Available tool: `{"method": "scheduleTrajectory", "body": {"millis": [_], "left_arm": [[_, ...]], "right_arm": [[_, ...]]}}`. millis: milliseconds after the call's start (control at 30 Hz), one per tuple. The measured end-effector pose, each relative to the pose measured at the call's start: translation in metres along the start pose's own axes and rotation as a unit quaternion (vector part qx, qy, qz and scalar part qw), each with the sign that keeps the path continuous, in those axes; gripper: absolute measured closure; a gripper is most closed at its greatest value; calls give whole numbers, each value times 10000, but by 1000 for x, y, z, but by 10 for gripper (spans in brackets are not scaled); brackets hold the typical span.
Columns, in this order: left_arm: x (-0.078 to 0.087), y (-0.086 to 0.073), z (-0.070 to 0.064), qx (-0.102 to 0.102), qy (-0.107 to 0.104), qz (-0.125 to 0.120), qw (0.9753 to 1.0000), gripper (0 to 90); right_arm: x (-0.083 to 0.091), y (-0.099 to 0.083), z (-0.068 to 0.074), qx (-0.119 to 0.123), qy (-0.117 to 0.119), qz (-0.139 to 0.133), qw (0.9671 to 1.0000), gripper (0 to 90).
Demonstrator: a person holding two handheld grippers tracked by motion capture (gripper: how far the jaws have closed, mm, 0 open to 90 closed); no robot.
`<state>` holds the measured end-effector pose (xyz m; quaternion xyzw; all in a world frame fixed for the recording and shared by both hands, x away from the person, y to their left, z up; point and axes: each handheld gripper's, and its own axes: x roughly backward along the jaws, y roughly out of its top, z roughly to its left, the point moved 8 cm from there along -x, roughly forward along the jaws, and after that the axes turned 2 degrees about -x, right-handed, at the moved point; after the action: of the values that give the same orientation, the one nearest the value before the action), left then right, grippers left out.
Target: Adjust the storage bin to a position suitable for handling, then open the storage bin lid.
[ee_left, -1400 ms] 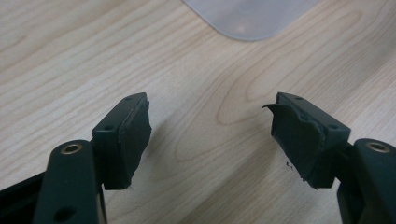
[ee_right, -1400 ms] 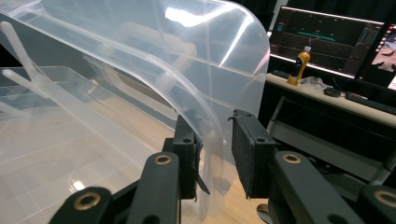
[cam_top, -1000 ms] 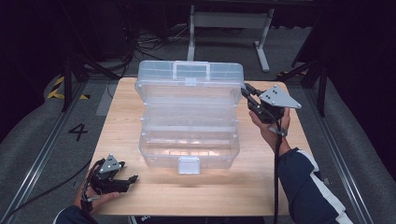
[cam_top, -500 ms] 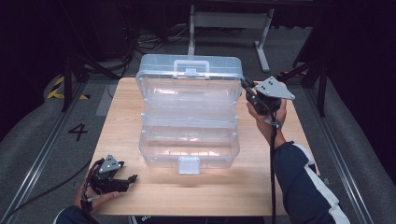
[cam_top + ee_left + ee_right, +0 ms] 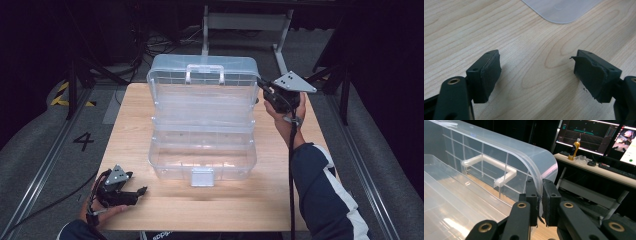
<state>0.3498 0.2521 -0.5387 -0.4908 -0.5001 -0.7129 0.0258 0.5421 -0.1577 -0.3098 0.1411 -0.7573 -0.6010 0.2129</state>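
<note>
Clear plastic storage box (image 5: 202, 125) at the middle of the wooden tabletop (image 5: 130, 130), transparent throughout, with tiered trays stepped toward the near edge and a frosted white latch (image 5: 202, 176) at the front. Lid (image 5: 205, 75) raised at the far side, ribbed in a grid, with a moulded white carry handle (image 5: 490, 167) on it. Right gripper (image 5: 539, 195) at the lid's right corner, jaws clamped on the curved rim of the lid. Left gripper (image 5: 120, 187) low at the near left corner of the tabletop, well apart from the box, jaws spread wide over bare wood with nothing between them.

Pale wood grain, light glare near the latch. Grey floor around, a painted number 4 (image 5: 83, 141) at the left, black cables and metal stand legs behind. Lit monitors (image 5: 584, 132) and an orange bottle (image 5: 574, 147) on a desk beyond.
</note>
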Motion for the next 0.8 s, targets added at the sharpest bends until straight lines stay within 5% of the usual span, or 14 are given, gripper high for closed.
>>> {"method": "scheduleTrajectory", "body": {"millis": [800], "left_arm": [[-1,1,1,-56,14,15,10000,191]], "right_arm": [[-26,2,-16,-175,187,270,9993,839]]}}
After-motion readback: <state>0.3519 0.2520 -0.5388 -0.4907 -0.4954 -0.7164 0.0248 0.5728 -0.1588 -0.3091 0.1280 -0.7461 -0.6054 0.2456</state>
